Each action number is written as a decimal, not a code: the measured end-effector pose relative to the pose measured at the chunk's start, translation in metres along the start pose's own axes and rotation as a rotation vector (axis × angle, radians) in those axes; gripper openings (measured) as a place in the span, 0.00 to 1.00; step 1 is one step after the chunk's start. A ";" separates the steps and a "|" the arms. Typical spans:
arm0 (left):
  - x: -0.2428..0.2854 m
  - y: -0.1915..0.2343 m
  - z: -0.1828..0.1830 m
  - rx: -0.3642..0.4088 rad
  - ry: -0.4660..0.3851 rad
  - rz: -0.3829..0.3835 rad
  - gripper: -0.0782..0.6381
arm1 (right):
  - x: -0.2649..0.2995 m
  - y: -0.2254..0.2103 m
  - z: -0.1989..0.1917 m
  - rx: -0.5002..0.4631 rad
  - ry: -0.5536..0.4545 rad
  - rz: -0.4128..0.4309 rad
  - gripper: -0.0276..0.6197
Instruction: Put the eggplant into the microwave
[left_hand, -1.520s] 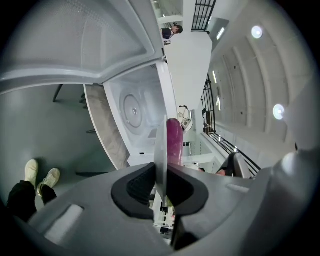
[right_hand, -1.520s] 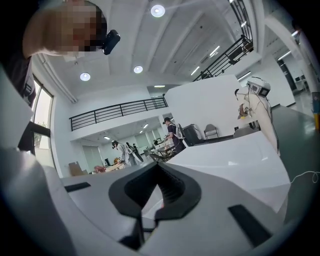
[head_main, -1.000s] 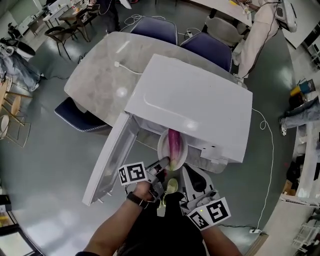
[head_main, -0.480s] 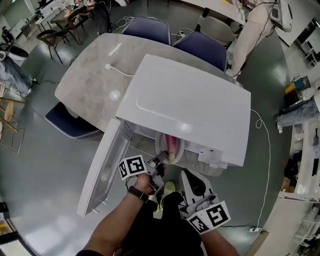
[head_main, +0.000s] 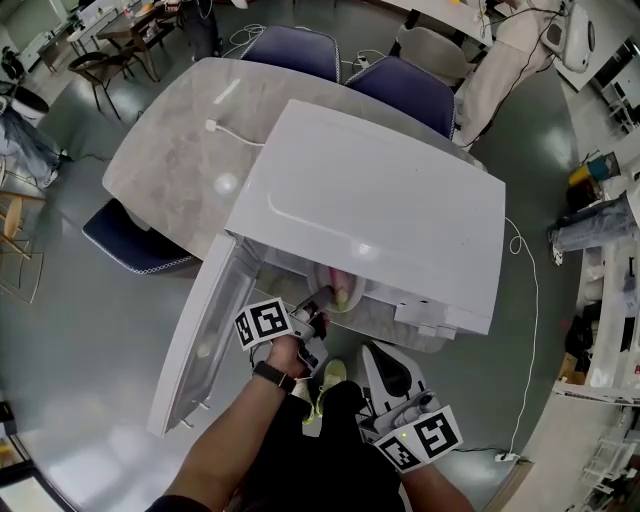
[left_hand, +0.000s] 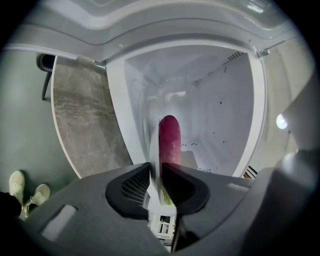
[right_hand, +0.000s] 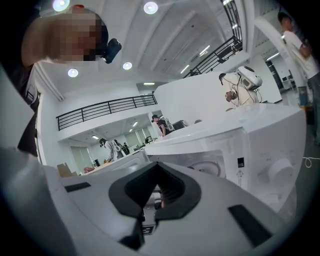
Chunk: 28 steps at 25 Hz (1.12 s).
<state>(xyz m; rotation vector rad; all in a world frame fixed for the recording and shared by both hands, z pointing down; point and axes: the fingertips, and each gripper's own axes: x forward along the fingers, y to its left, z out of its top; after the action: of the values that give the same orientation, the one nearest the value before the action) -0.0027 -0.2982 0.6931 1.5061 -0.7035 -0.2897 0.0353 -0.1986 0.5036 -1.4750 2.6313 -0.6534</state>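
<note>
**Eggplant on plate at microwave mouth**

L gripper has jaws nipped tight on rim of white plate; purple eggplant lies on it, just inside open microwave; door swung wide; R gripper sits below microwave front, jaws together, nothing btwn them.
</note>
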 end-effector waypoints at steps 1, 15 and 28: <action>0.000 0.001 0.000 0.007 0.001 0.005 0.17 | 0.000 0.000 0.000 0.002 0.001 0.002 0.05; -0.016 -0.018 0.007 0.146 -0.028 -0.016 0.41 | 0.003 0.008 -0.004 0.025 0.014 0.033 0.05; -0.037 -0.029 -0.067 0.670 -0.023 0.207 0.12 | -0.016 -0.001 0.007 0.042 0.005 0.003 0.05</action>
<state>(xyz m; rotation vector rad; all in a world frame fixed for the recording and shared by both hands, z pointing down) 0.0154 -0.2243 0.6613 2.0386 -1.0294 0.1041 0.0464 -0.1878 0.4954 -1.4598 2.6069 -0.7083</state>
